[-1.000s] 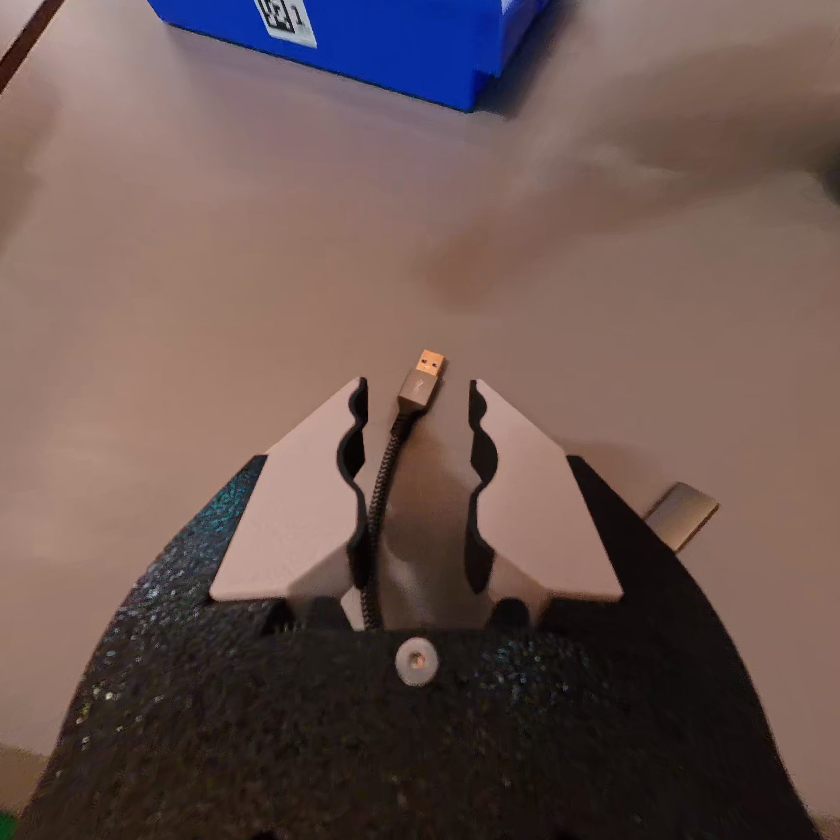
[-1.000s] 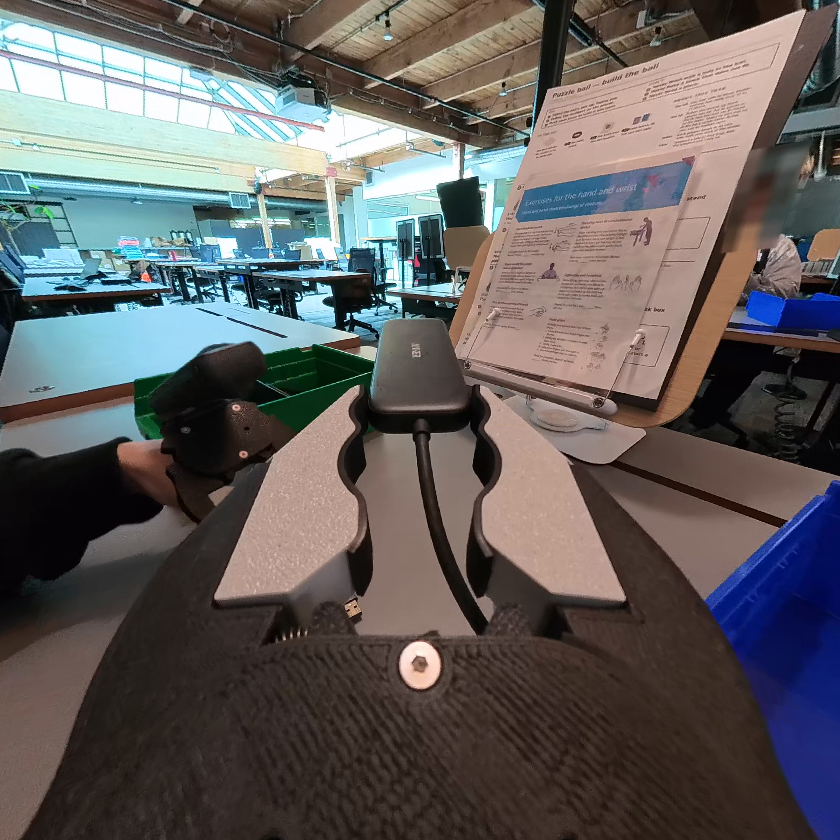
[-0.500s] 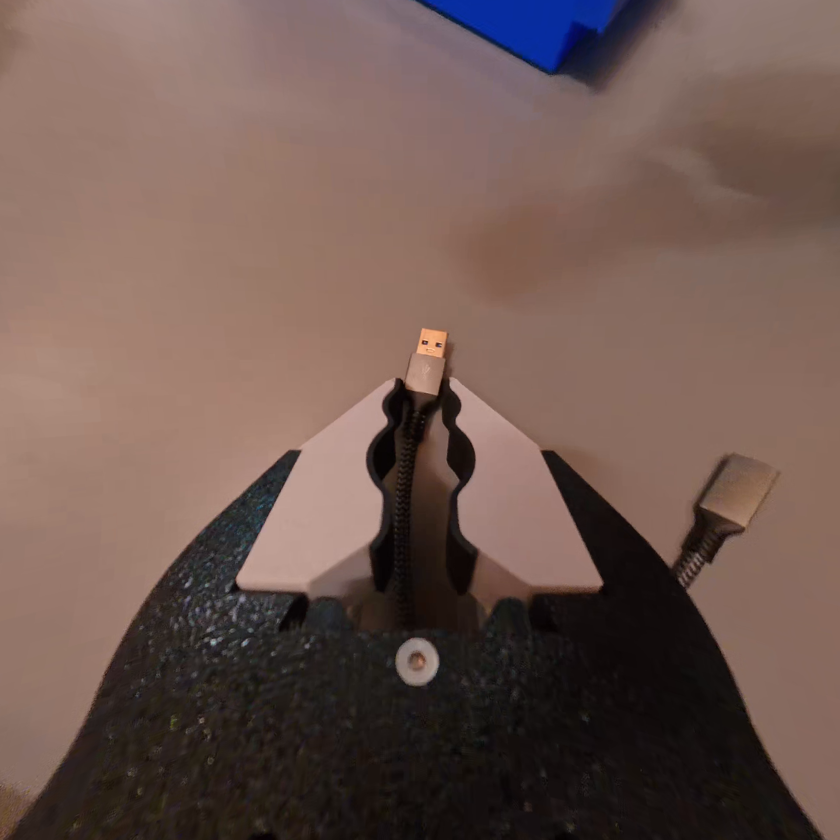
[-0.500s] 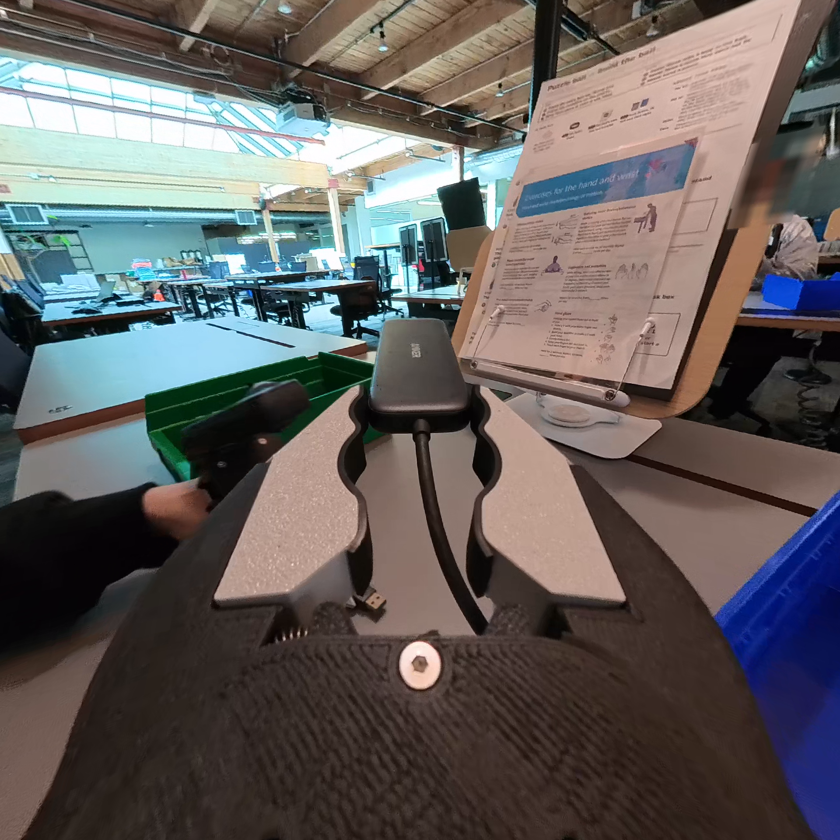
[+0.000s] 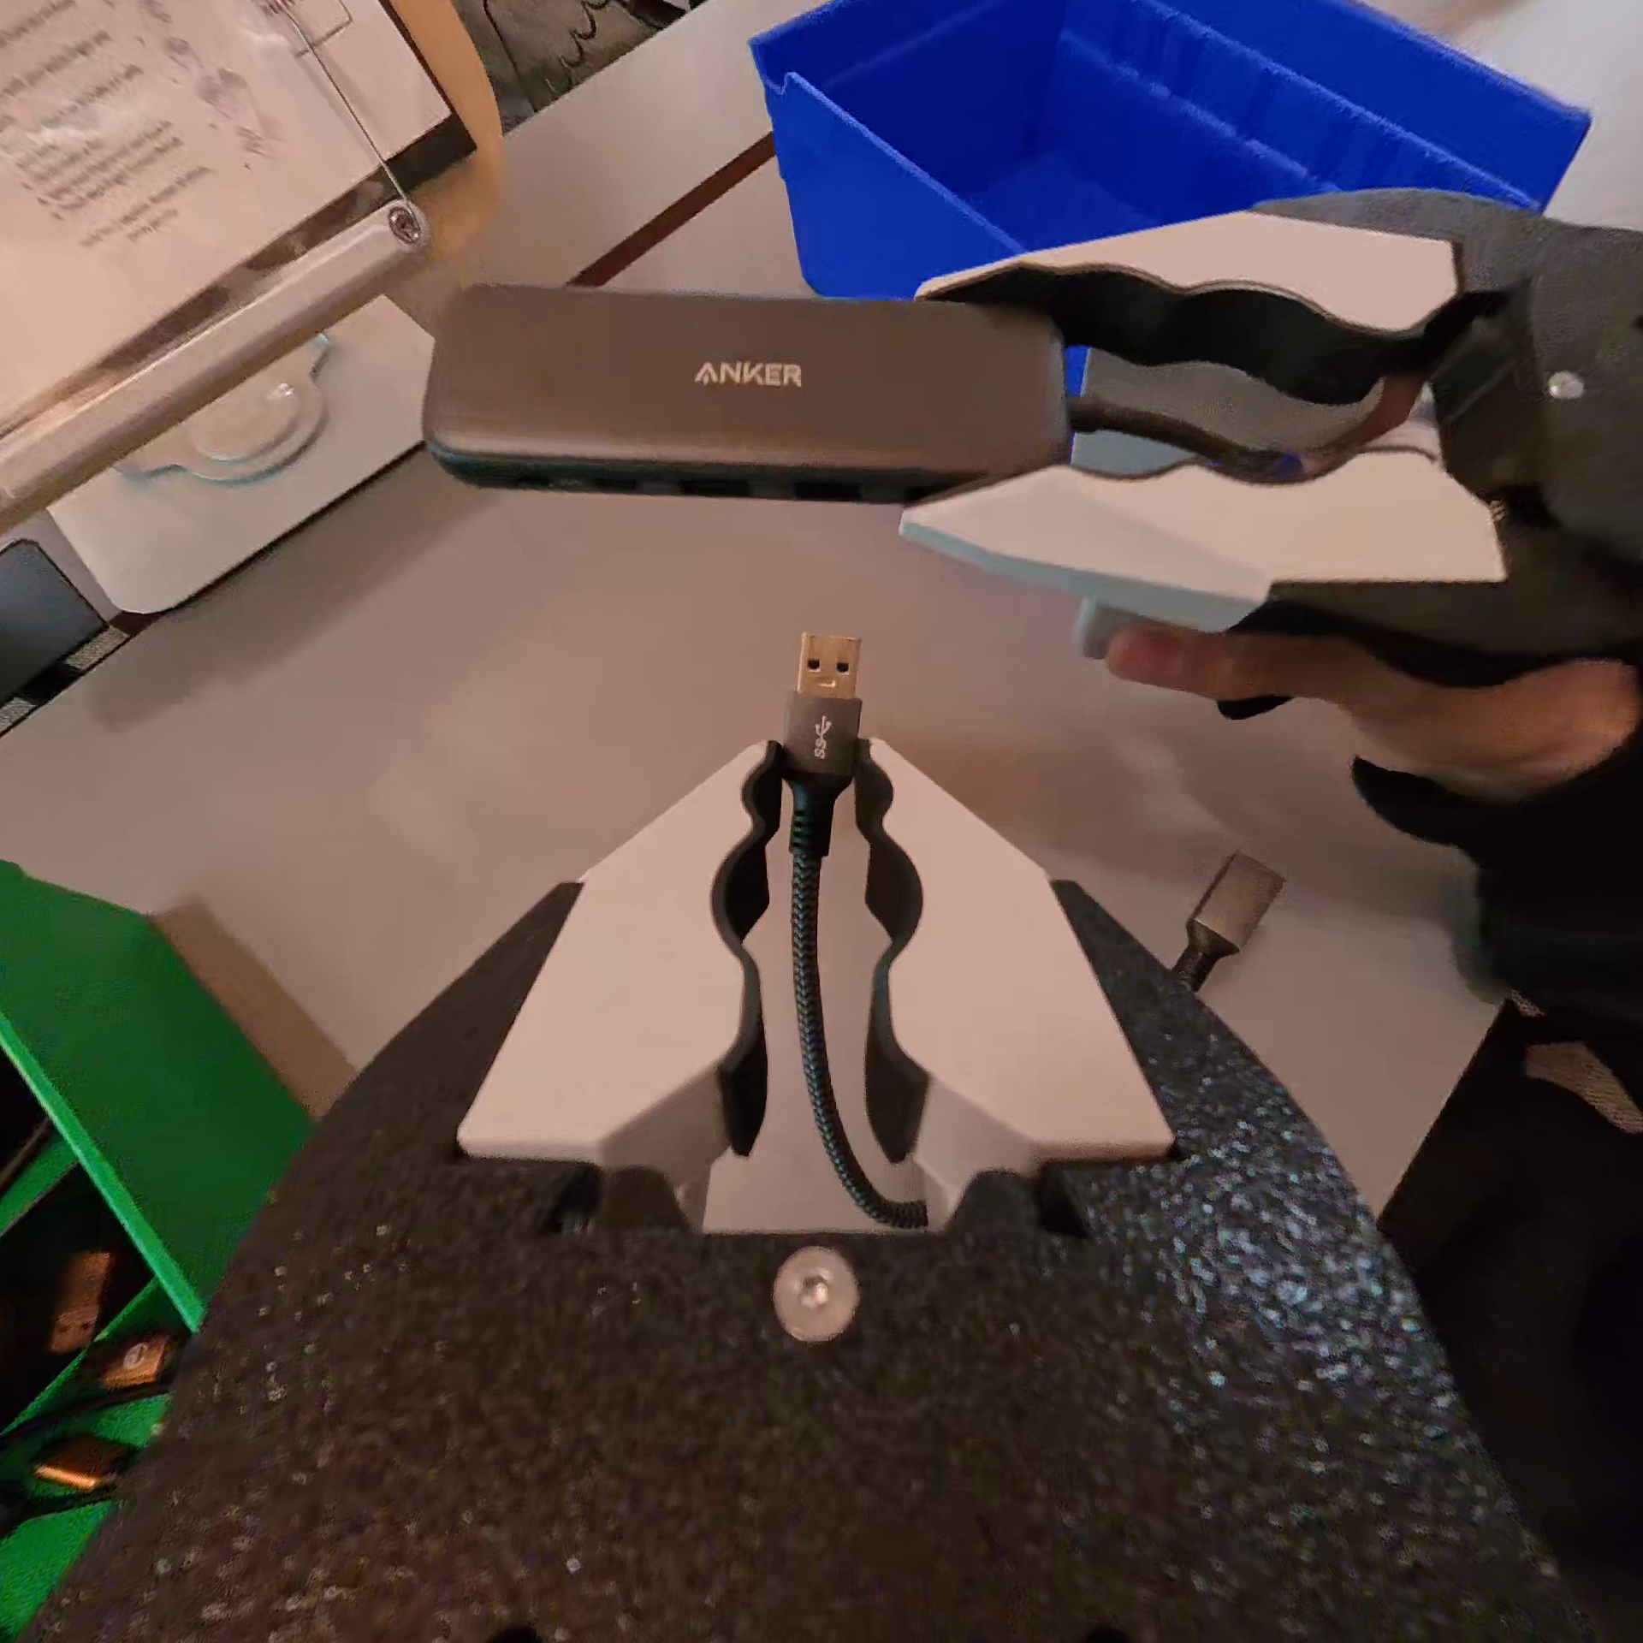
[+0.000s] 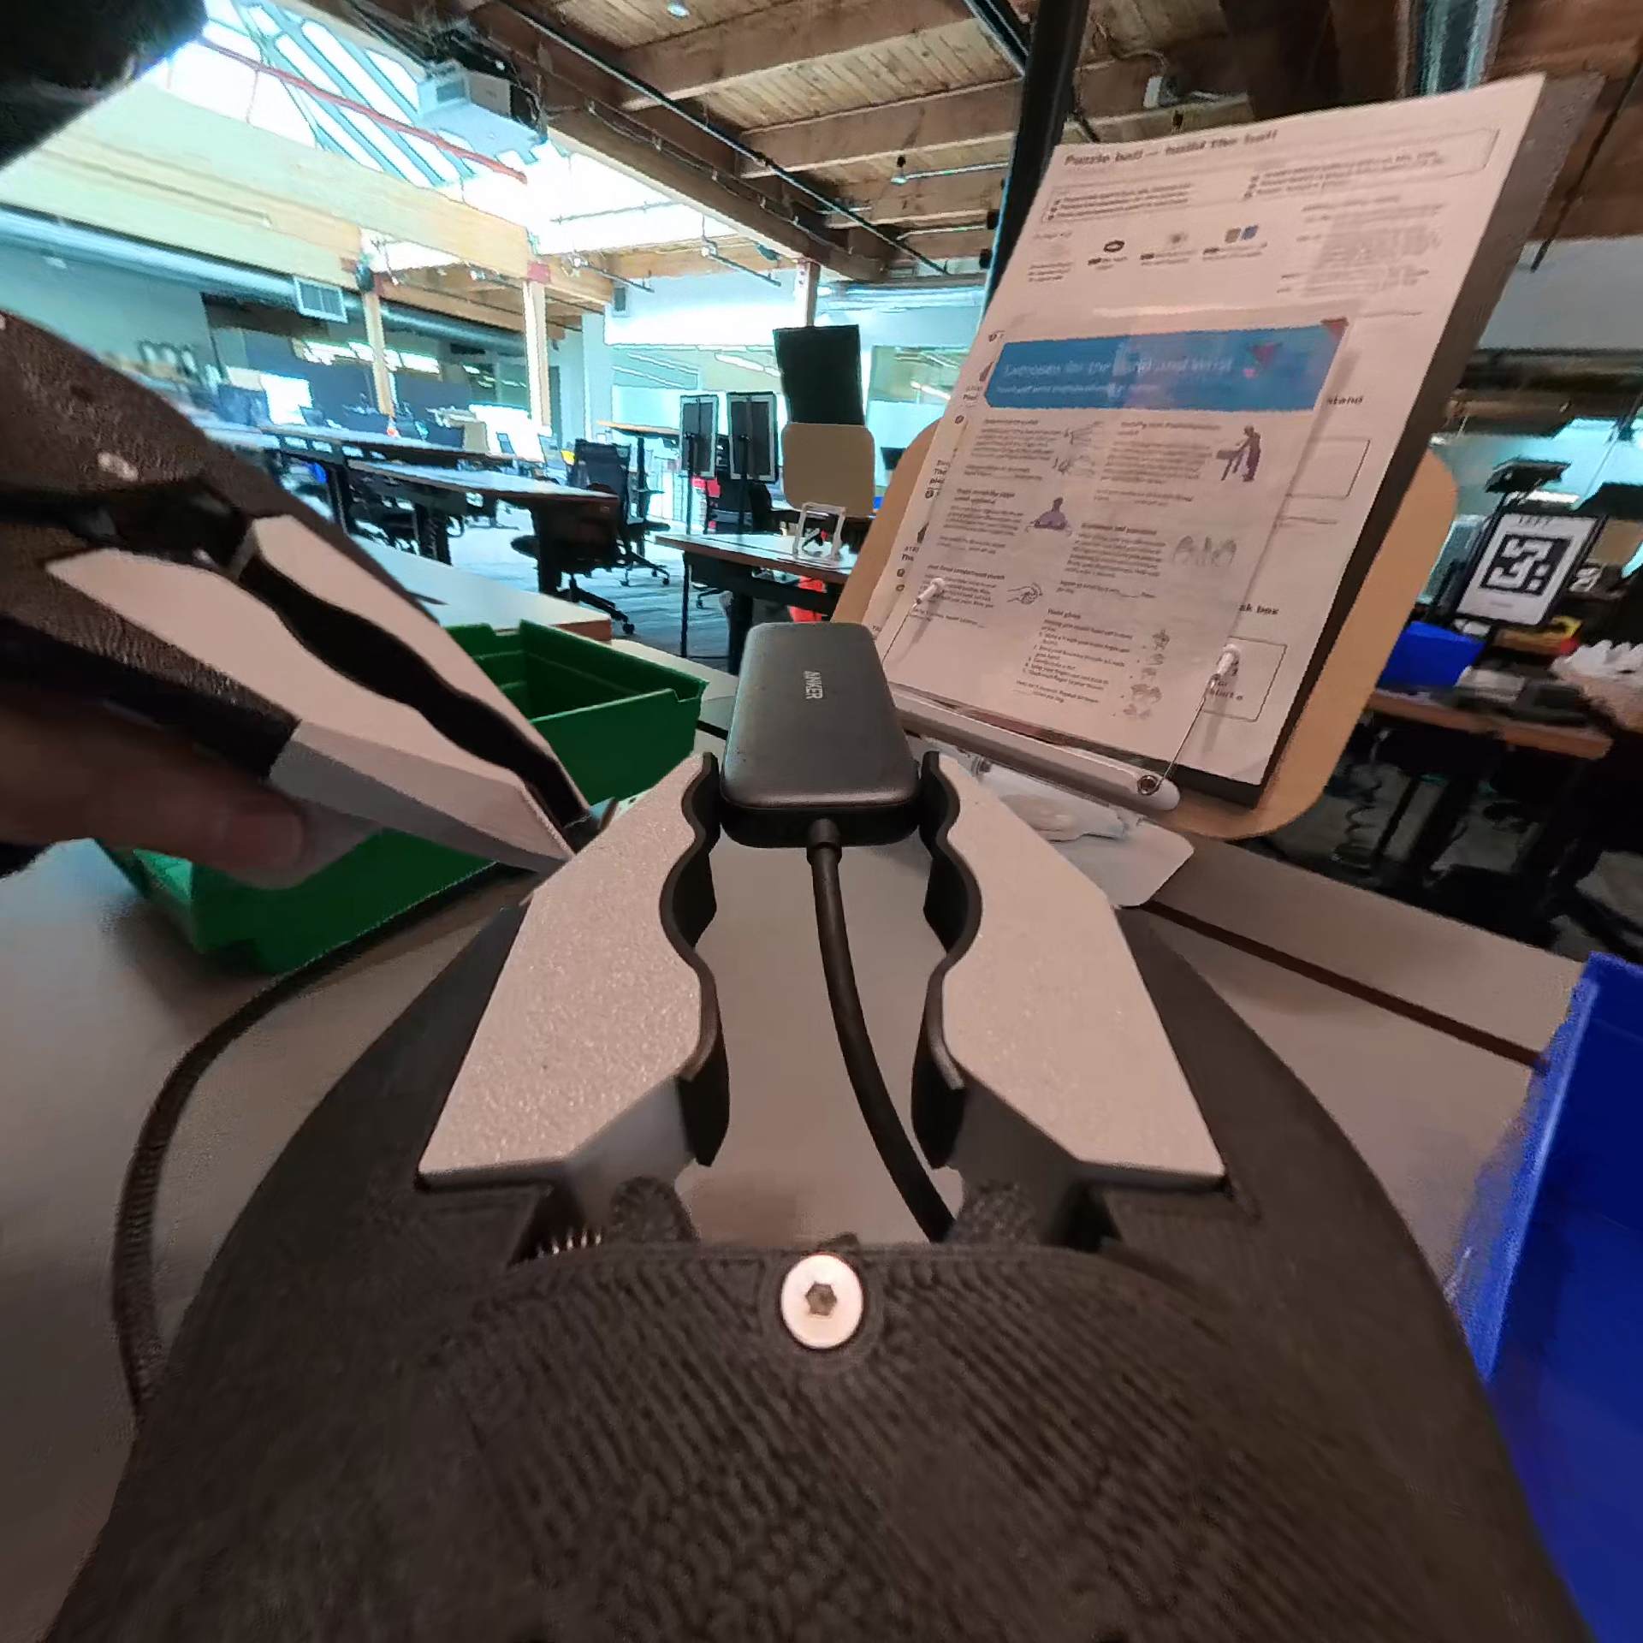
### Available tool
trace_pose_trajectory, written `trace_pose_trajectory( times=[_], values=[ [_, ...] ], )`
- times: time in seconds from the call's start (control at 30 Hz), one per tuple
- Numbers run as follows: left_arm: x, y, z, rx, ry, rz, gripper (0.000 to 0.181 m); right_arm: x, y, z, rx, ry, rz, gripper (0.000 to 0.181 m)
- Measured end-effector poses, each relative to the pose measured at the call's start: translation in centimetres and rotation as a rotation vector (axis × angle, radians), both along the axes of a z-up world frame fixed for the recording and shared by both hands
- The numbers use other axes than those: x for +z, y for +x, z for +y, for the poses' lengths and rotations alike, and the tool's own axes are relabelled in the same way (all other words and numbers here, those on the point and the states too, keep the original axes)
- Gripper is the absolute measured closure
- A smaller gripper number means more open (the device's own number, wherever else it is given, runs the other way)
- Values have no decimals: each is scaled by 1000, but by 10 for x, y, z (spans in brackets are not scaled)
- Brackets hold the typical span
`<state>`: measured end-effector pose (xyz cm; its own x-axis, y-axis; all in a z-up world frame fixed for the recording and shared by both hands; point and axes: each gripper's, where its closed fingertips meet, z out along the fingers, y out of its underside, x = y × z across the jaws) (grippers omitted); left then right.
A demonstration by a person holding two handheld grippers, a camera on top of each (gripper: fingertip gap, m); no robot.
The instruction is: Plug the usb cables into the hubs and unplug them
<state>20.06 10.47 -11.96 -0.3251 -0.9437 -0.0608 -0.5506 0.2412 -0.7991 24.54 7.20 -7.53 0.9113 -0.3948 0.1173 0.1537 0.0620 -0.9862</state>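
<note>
In the left wrist view, the left gripper [image 5: 820, 756] is clamped on the dark collar of a braided USB cable [image 5: 811, 898], its metal plug [image 5: 830, 665] sticking out toward the port edge of the dark hub [image 5: 738, 387], which hangs above the table, apart from the plug. To seat it well, I would square the plug with one slot, keep it level, then push straight in. The blue bin [image 5: 1147, 133] behind looks empty; the green bin [image 5: 107, 1067] holds small connectors low down. In the right wrist view, the right gripper [image 6: 818, 791] pinches the hub's [image 6: 813, 711] cabled end, and the green bin's [image 6: 578, 711] contents are hidden.
</note>
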Motion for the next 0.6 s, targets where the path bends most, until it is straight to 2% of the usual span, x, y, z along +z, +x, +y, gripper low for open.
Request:
trace_pose_trajectory(
  times=[0.6],
  values=[
    [6,1,13,8,13,34,167,-15,-20,22,-29,-130,-205,137]
  ],
)
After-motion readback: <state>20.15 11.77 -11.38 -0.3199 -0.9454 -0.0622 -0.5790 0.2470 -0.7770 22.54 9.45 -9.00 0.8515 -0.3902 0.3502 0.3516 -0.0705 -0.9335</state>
